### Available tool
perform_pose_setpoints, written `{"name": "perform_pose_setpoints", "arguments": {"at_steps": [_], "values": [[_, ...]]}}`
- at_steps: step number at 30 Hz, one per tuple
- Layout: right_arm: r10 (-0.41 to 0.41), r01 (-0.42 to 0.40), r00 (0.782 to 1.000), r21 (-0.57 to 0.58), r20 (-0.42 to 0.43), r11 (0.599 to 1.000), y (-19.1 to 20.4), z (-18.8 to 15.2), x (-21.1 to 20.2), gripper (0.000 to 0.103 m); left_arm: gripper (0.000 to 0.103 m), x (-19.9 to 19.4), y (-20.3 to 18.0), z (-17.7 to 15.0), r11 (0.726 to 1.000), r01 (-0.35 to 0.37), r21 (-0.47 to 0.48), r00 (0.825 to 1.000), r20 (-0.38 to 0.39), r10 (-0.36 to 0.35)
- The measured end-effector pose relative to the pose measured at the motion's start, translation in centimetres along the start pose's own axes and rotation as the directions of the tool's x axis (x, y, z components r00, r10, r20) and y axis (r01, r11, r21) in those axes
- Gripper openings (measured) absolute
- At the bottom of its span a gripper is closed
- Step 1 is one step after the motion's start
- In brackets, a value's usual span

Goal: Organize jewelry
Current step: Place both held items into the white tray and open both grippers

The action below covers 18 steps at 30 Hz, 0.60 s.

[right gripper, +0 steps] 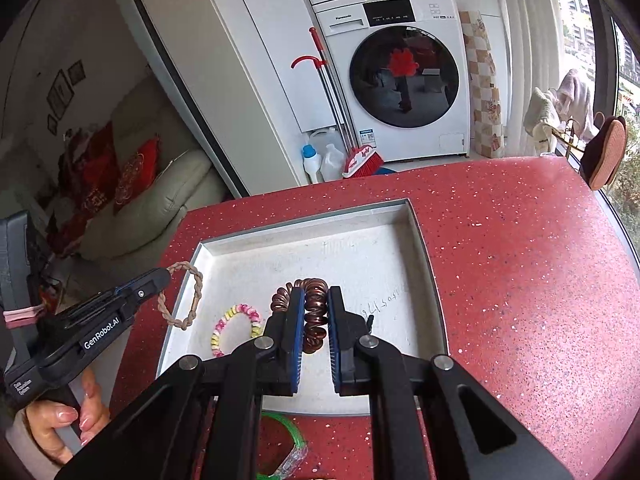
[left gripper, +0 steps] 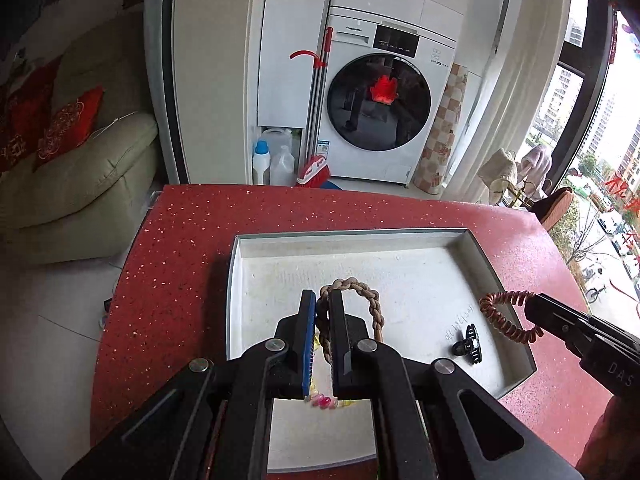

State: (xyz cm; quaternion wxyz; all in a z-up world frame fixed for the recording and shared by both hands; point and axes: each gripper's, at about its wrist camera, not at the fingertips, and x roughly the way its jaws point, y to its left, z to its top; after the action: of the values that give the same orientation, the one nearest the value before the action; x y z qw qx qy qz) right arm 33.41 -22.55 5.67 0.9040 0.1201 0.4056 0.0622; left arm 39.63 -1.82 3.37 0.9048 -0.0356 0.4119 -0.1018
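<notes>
Red speckled tabletop (right gripper: 520, 280), glossy like polished stone. Matt, slightly rough off-white tray (right gripper: 380, 248). Braided fabric-looking band (left gripper: 368, 300), shiny coppery plastic coil (right gripper: 314, 312), pastel glossy coil (right gripper: 236, 328). Matt black plastic grippers, ribbed blue pads (right gripper: 294, 340).

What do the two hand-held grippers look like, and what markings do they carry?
Both the left gripper and right gripper are matte black plastic with silver pivot screws and blue ribbed finger pads. White "GenRobot.AI" lettering marks the left gripper's side. No cables or sleeves show.
</notes>
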Motion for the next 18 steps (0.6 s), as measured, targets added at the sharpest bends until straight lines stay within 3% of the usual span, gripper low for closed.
{"name": "perform_pose_setpoints", "arguments": {"at_steps": [9,18], "values": [[-0.024,0.023,0.998,-0.008,-0.065,1.000,-0.4,-1.2,5.3,0.012,0.025,5.5,-0.3,-2.6,0.998,-0.055,0.040,0.996,-0.065,0.057],[-0.050,0.048,0.990,-0.024,-0.129,0.999,-0.8,-2.1,7.0,0.014,0.025,6.9,-1.5,-3.7,0.984,-0.141,0.108,0.988,-0.054,0.148]]}}
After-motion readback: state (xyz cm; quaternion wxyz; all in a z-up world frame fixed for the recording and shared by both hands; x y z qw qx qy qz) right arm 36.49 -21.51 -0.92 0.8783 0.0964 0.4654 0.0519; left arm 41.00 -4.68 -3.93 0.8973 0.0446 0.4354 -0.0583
